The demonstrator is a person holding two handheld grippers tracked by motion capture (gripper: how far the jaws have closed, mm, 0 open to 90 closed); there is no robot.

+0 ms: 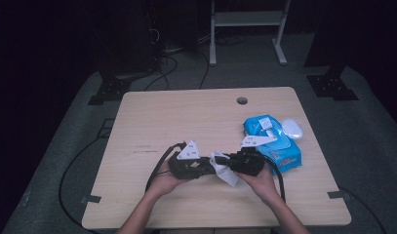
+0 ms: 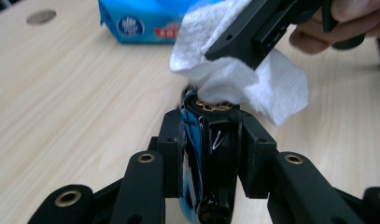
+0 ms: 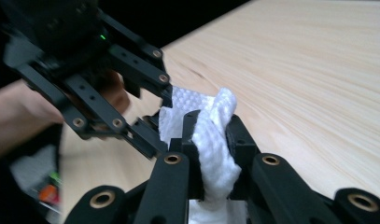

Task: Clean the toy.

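Wipe [image 3: 214, 140] and a small dark cylinder [image 2: 211, 140], blue-marked on one side, are the work in hand: the wet tissue is being rubbed on that cylinder just above the near middle of the surface [image 1: 186, 112]. Nearest the person, the left claw [image 2: 208, 116] is clamped tight on the cylinder, whose brassy end points up out of the jaws; what the object is exactly I cannot tell. The right claw [image 3: 211, 140] is closed on a bunched fold of the white wipe, and in the left gripper view that fold lies against the cylinder's top end. In the high view both claws meet nose to nose with the tissue [image 1: 224, 168] hanging between them. My judgement is that the wiping is in the middle: a sheet is already out and in contact, while the sides of the cylinder, pinched by the jaws, look unreached, and putting things down remains. Beyond the right hand, the blue wipes pack [image 1: 273, 141] lies near the right edge, its white lid [image 1: 292, 127] flipped open. Bare wood spreads left and toward the far edge with its cable hole [image 1: 242, 101], giving ample room; the near edge is close under the wrists.
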